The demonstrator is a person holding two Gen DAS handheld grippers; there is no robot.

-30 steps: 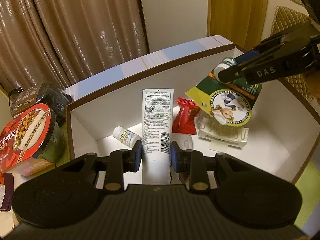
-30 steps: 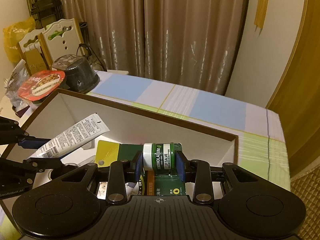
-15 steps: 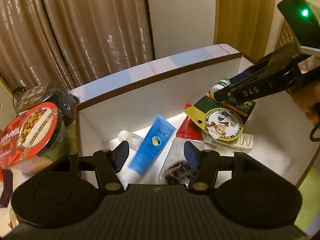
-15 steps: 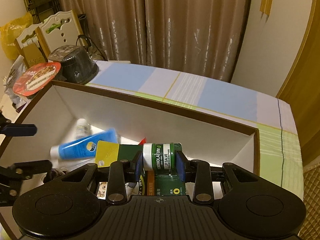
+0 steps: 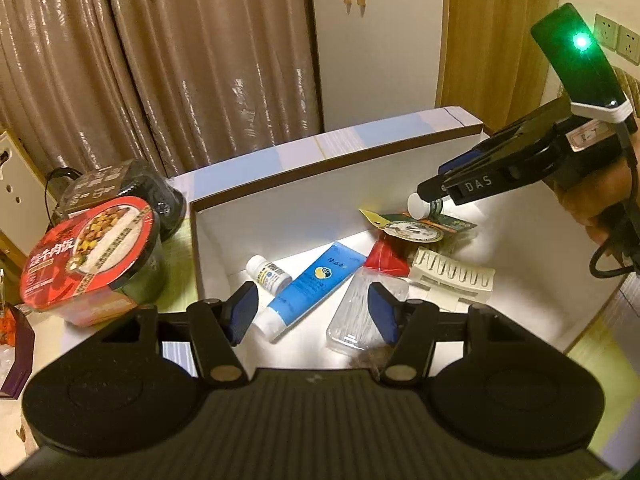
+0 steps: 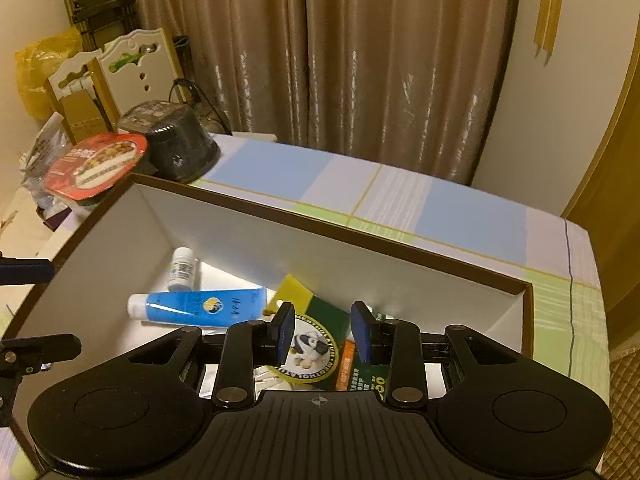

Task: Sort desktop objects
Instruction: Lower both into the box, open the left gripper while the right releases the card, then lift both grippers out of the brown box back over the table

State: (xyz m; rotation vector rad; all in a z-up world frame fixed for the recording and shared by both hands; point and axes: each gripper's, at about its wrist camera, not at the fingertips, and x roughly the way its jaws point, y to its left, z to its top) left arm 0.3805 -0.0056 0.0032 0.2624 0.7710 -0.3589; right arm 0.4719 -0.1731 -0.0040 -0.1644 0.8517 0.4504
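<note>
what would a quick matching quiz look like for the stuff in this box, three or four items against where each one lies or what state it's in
Items
1. blue squeeze tube
2. small white pill bottle
3. green lip salve card
4. left tongs

States
A. open, holding nothing
B. in the box's far left corner
C. under the open right tongs
D. flat on the box floor, between the bottle and the clear plastic case

Pairs: 1-D, 2-B, 3-C, 4-A
</note>
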